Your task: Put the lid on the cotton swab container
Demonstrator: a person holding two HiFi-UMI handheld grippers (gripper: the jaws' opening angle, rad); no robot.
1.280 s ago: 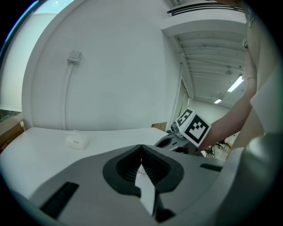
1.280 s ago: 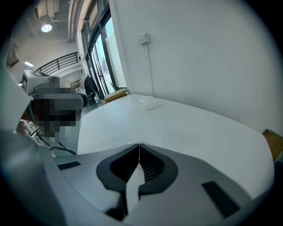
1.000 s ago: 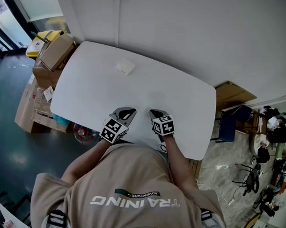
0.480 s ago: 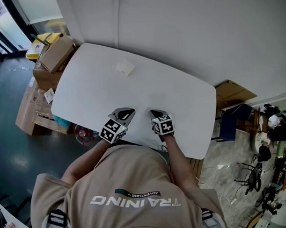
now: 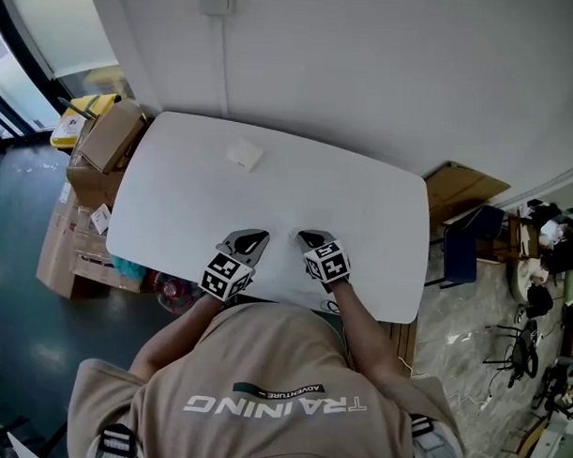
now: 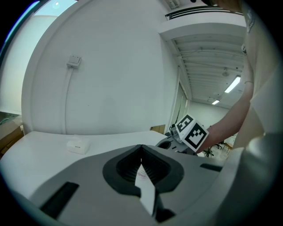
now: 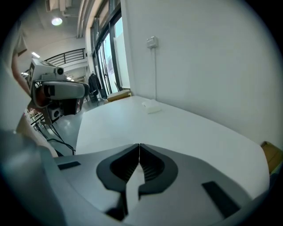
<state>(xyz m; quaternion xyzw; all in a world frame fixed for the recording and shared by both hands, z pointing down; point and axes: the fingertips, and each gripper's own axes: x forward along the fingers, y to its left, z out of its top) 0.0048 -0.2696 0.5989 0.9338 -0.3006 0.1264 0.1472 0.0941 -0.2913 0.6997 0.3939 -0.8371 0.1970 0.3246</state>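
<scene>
- Both grippers sit low at the near edge of the white table point(image 5: 371, 212), side by side at 6 o'clock, tips pointing away from the person. It looks like a ready stance, with nothing picked up yet.
- Left gripper point(image 5: 254, 234): jaws pressed together, tips meeting, nothing clamped between them.
- Right gripper point(image 5: 309, 236): same story — jaws closed tip to tip and empty, just beside its partner but not touching it.
- The cotton swab container point(image 5: 245, 155) is the small white box lying flat far out on the table. It is at 11 o'clock from the grippers and well apart from both. The left gripper view has it off at 9 o'clock of the jaw tips, the right gripper view near 12 o'clock.
- Whether its lid is on or lying somewhere separate, I can't tell at this range.
- My read: the task isn't under way. Both jaws need to open first, and the reach goes forward and left, so the left gripper looks better placed to steady the box while the right handles the lid.
- Risk: a light box on a smooth top could skate away if it's nudged from one side only.
</scene>
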